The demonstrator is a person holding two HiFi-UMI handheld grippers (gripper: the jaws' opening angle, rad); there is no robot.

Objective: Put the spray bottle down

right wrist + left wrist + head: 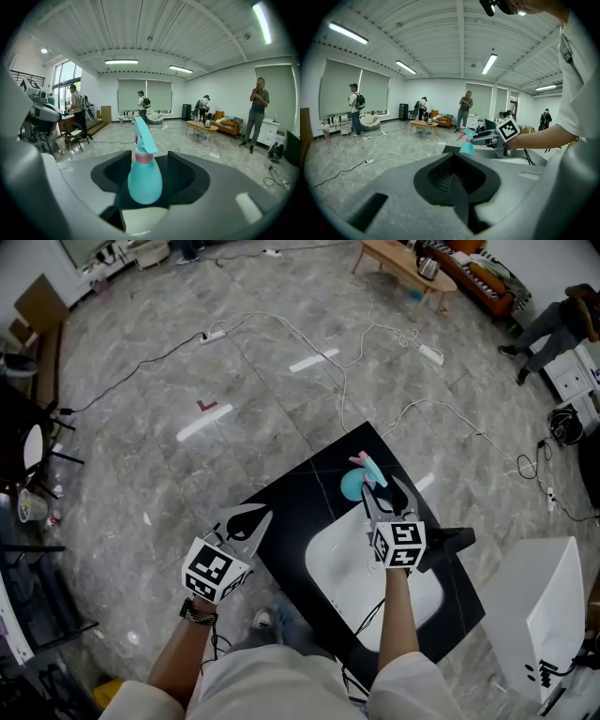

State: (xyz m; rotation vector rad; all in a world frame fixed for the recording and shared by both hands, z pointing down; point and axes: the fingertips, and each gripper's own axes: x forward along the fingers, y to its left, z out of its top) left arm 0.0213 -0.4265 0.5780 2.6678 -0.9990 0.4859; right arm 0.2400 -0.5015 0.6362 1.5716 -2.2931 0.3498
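At the left, beside the black worktop [298,495], the left gripper [251,518] has its jaws clenched together, empty. On the worktop the spray bottle [144,179] stands upright: turquoise body, pink collar, turquoise trigger head. The right gripper [386,493] flanks it with its jaws released. The jaws hide the bottle's base.

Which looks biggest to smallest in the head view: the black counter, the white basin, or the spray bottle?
1. black counter
2. white basin, clearly smaller
3. spray bottle, smallest by far
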